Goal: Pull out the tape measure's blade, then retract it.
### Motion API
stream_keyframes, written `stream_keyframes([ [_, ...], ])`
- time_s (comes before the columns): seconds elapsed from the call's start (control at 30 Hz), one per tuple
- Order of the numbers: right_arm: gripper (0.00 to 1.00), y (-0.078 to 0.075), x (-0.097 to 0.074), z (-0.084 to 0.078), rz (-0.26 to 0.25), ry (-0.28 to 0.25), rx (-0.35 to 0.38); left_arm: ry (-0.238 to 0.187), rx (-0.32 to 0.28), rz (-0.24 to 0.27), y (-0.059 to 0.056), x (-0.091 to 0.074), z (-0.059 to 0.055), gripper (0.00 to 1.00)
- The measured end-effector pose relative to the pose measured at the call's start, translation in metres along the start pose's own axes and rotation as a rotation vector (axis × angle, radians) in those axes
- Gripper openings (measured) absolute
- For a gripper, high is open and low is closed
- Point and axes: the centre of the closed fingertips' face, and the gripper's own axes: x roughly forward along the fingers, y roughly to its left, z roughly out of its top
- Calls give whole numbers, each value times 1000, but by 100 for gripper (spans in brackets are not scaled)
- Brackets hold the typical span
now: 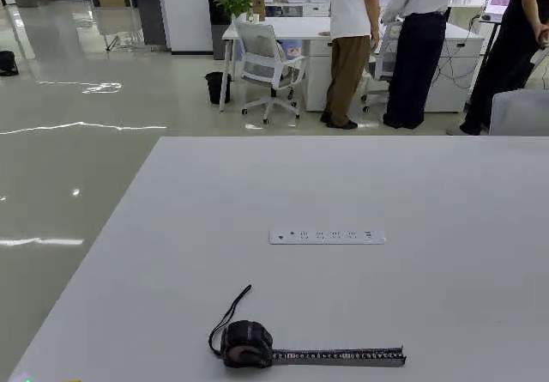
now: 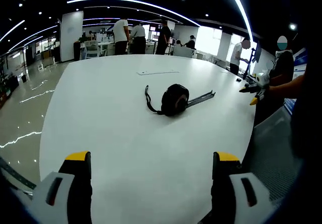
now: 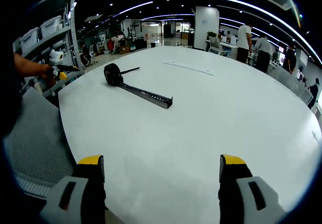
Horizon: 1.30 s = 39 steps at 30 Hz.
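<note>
The tape measure (image 1: pixel 247 344) lies on the white counter (image 1: pixel 386 184) near the front edge in the head view. Its blade (image 1: pixel 339 357) extends part way out of the case and rests flat on the counter, pointing to the right. A black strap (image 1: pixel 230 312) runs from the case toward the far side of the counter. A white power strip (image 1: pixel 327 237) lies farther back, well apart from the tape measure. In the left gripper view, the left gripper (image 2: pixel 152 156) has its jaws wide apart and holds nothing, with the tape measure ahead of it and not touching it. In the right gripper view, the right gripper (image 3: pixel 161 159) likewise has wide, empty jaws, apart from the blade tip. People (image 1: pixel 350 47) stand at desks beyond the counter.
</note>
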Motion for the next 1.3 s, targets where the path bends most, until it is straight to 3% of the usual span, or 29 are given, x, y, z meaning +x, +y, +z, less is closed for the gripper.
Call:
stream_keyframes([
  [0.27,100,-6,-28,-24,-53,-10,69,-5,-24,25,4,-20,-12,99],
  [0.47,100,-6,-39,-31,-65,-22,75,-11,-39,38,6,-30,-19,99],
  [0.6,100,-7,-43,-23,-74,-58,82,-22,-33,43,-2,-34,-16,99],
  [0.7,100,-7,-41,-20,-67,-55,78,-23,-24,42,-7,-33,-15,99],
  [1.03,100,-7,-38,-19,-59,-58,35,-30,-16,52,-12,-33,-4,99],
  [1.3,100,-7,-38,-22,-55,-52,46,-35,-10,52,-15,-31,2,99],
])
